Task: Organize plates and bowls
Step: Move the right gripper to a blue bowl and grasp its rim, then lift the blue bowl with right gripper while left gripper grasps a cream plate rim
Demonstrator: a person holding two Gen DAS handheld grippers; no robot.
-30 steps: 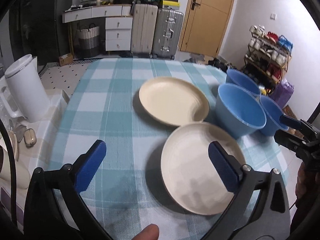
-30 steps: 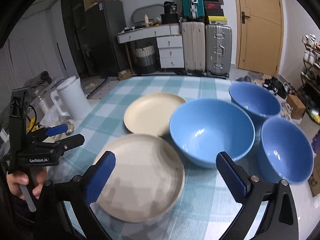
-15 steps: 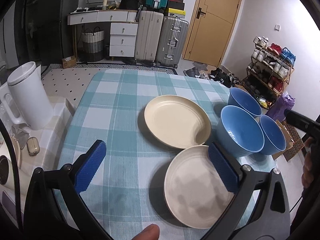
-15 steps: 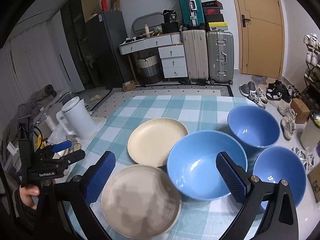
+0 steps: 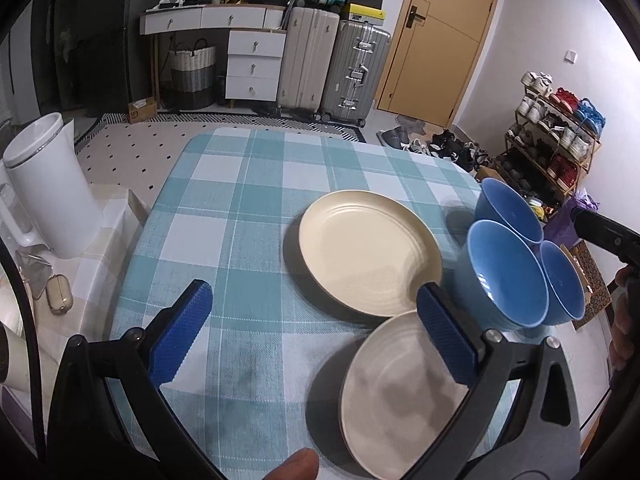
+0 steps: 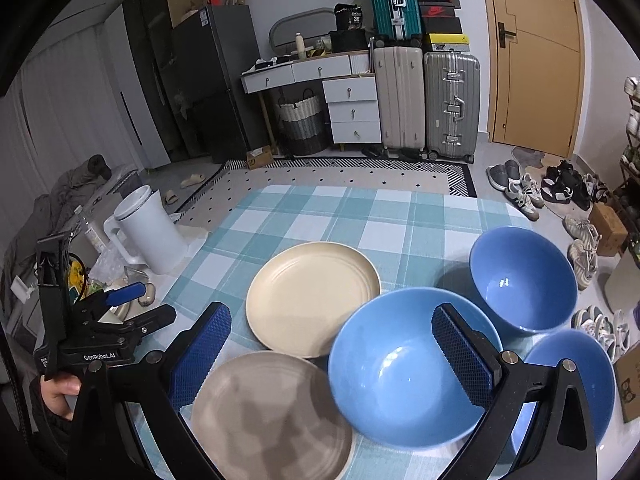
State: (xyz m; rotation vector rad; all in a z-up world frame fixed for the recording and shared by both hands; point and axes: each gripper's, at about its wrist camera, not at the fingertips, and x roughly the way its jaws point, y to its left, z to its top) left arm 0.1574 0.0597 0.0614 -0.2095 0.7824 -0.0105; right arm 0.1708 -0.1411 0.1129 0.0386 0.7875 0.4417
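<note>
Both jaws spread, nothing held. I take near plate (image 6: 272, 412) w/ left gripper (image 5: 316, 336) by rim (shallow angle), stack on far plate (image 6: 312, 298), avoid bowls (image 6: 404, 372).

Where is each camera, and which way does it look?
Left wrist: on the left gripper, above the table's near left, looking across the checked cloth at plates and bowls; a fingertip shows.
Right wrist: on the right gripper, over the big bowl, facing the suitcases; the person's hand holds the left gripper.
Both share the far plate and kettle.
</note>
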